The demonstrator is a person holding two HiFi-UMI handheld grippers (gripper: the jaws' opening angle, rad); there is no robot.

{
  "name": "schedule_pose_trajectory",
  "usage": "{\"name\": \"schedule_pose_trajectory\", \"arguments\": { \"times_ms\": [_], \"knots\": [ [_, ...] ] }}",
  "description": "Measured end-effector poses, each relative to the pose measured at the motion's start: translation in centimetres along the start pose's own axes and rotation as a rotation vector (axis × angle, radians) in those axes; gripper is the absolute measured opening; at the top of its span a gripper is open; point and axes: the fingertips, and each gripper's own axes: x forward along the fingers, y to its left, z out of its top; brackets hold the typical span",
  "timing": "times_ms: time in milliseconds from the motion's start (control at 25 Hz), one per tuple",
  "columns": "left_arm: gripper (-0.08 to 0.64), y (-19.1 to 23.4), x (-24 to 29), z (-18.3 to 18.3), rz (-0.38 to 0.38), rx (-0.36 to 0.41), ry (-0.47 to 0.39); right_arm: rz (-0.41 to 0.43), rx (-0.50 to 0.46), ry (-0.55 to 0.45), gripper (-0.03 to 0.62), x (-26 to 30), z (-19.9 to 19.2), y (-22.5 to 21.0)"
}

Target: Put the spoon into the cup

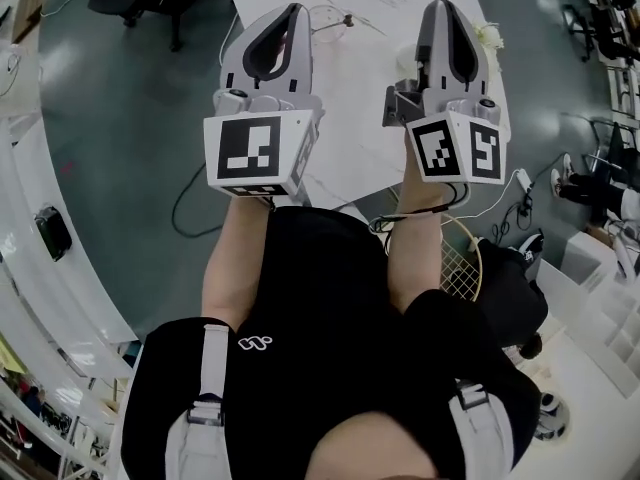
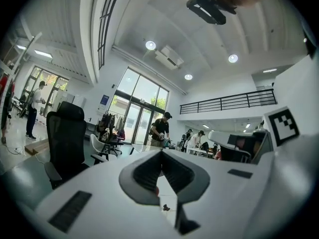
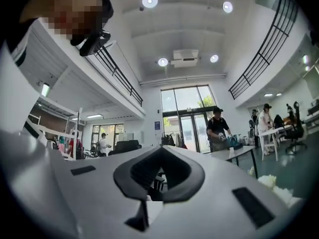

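Observation:
Both grippers are raised level over a white marble table (image 1: 350,128). In the head view my left gripper (image 1: 296,10) is shut, its tips meeting with nothing between them; the left gripper view shows the same closed jaws (image 2: 160,153). My right gripper (image 1: 443,4) is shut and empty too, its jaws (image 3: 160,148) closed against the hall beyond. No spoon shows in any view. A pale rounded thing (image 1: 408,60) peeks out beside the right gripper; I cannot tell whether it is the cup.
A thin cable (image 1: 330,16) and a crumpled pale thing (image 1: 490,36) lie at the table's far end. A black office chair (image 2: 67,138) stands to the left. A person (image 3: 218,128) stands at a far table, others farther off.

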Motion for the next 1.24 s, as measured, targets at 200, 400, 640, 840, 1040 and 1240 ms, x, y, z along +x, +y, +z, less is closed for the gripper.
{"name": "schedule_pose_trajectory", "arguments": {
  "times_ms": [200,400,640,840,1040,1240],
  "knots": [
    [0.017,-1.2,0.4,1.1,-0.02,0.025,-0.028,-0.011,-0.052,0.056,0.007,-0.5,-0.4,0.2],
    [0.017,-2.0,0.2,1.2,-0.027,0.041,-0.026,0.012,-0.029,0.076,0.006,-1.1,-1.4,0.4],
    [0.016,-2.2,-0.2,1.2,-0.028,0.049,-0.019,0.034,-0.031,0.085,0.006,-1.1,-1.5,0.9],
    [0.016,-2.2,-0.5,1.3,-0.022,0.049,-0.024,0.056,-0.036,0.083,0.006,-1.2,-1.4,1.3],
    [0.017,-2.3,-0.7,1.6,-0.022,0.059,-0.036,0.074,-0.042,0.083,0.007,-1.4,-1.4,1.7],
    [0.017,-2.5,-1.2,1.3,-0.014,0.054,-0.033,0.094,-0.047,0.086,0.006,-1.9,-1.4,2.2]
  ]
}}
